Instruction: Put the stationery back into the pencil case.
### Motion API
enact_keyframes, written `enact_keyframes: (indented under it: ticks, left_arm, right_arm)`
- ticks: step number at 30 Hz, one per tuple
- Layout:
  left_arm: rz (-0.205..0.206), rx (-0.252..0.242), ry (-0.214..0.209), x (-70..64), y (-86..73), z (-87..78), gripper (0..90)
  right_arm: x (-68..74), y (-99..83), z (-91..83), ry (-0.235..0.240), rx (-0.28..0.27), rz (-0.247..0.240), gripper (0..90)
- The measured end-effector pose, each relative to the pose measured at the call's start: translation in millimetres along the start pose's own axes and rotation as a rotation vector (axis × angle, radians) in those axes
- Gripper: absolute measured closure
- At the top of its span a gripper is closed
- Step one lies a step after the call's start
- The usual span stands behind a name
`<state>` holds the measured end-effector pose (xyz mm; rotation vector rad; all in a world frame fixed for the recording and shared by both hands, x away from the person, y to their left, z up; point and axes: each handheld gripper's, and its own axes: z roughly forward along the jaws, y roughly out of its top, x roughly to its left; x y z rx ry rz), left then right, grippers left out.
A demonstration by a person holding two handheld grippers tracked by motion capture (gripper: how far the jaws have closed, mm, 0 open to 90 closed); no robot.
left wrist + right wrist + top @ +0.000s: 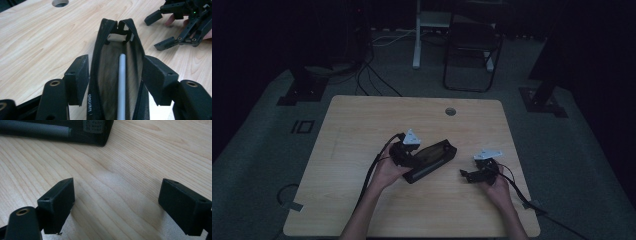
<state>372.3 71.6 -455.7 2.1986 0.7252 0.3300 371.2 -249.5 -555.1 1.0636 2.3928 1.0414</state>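
Pouch (117, 82) between left gripper (115, 80) fingers | right gripper (117, 205) beside, apart

One black pencil case (432, 159) lies on the worktop (362, 120), with one grey pen (121, 82) inside it. Two tools are there: the left tool (116, 80) astride the case, the right tool (465, 173) just beside it. One round hole (450, 111) sits beyond the case.

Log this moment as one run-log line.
left hand-held gripper: open, straddling open pencil case | grey pen: inside | right hand-held gripper: open, empty
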Motion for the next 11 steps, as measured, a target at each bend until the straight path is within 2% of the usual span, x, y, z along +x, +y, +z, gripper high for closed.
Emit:
enact_keyframes:
  ticks: [6, 11]
  left_arm:
    - [-0.001, -0.002, 0.016, 5.7, -3.1, -5.4, 38.6]
    - [0.013, 0.018, 0.052, 15.0, -7.1, -11.7, 37.1]
  right_arm:
    - [0.0, 0.0, 0.0, 0.000, 0.000, 0.000, 13.8]
    - [-0.1, 0.0, 0.0, 0.000, -0.001, -0.001, 13.8]
